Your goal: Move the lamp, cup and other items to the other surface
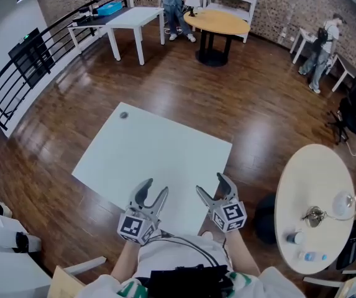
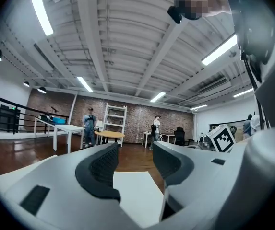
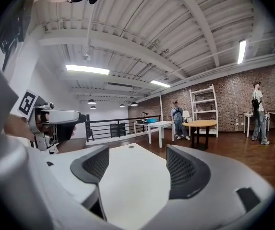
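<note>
A square white table [image 1: 159, 148] lies in front of me, bare except for a small dark round thing [image 1: 123, 115] near its far left corner. To the right stands an oval white table [image 1: 317, 179] carrying a lamp [image 1: 342, 205] with a globe shade, a small white cup [image 1: 295, 237] and small blue items [image 1: 315, 256]. My left gripper [image 1: 155, 189] and right gripper [image 1: 210, 184] hover side by side over the square table's near edge. Both are open with nothing between the jaws. The table top [image 2: 137, 195] [image 3: 132, 176] shows between each pair. The left gripper [image 3: 51, 121] appears in the right gripper view.
A dark stool [image 1: 266, 219] stands between the two tables. Across the wooden floor are a yellow round table [image 1: 221, 22], a white table [image 1: 131, 18], shelving and people. A black railing [image 1: 35, 61] runs along the left. White furniture [image 1: 4, 253] is at lower left.
</note>
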The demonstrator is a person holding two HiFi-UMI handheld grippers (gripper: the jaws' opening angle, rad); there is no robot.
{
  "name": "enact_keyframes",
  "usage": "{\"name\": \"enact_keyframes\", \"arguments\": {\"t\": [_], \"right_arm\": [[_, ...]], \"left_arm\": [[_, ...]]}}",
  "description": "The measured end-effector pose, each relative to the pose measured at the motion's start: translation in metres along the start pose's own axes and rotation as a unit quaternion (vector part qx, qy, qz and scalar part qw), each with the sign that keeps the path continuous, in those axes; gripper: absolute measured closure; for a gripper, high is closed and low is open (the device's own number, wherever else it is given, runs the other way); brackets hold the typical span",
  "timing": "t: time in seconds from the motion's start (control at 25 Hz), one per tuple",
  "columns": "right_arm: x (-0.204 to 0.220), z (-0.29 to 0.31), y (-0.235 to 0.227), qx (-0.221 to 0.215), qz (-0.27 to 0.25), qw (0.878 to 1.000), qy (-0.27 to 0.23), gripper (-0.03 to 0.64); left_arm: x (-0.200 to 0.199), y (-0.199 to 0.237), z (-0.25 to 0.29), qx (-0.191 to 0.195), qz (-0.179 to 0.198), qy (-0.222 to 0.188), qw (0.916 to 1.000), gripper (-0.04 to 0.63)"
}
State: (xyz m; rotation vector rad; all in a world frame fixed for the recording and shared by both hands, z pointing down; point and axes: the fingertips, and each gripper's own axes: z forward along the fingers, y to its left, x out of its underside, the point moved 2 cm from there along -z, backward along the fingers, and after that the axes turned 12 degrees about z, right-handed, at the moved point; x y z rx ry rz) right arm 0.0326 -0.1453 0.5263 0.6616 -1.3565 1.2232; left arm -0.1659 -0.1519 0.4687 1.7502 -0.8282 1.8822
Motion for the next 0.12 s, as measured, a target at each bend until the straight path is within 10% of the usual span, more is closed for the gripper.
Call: {"name": "enact_keyframes", "arguments": {"t": [0.12], "right_arm": [[0.0064, 0.0048, -0.0012, 0.006, 0.006, 1.0, 0.007, 0.221]], "left_arm": [[0.0061, 0.0071, -0.002, 0.0, 0.001, 0.009, 1.0, 0.383]]}}
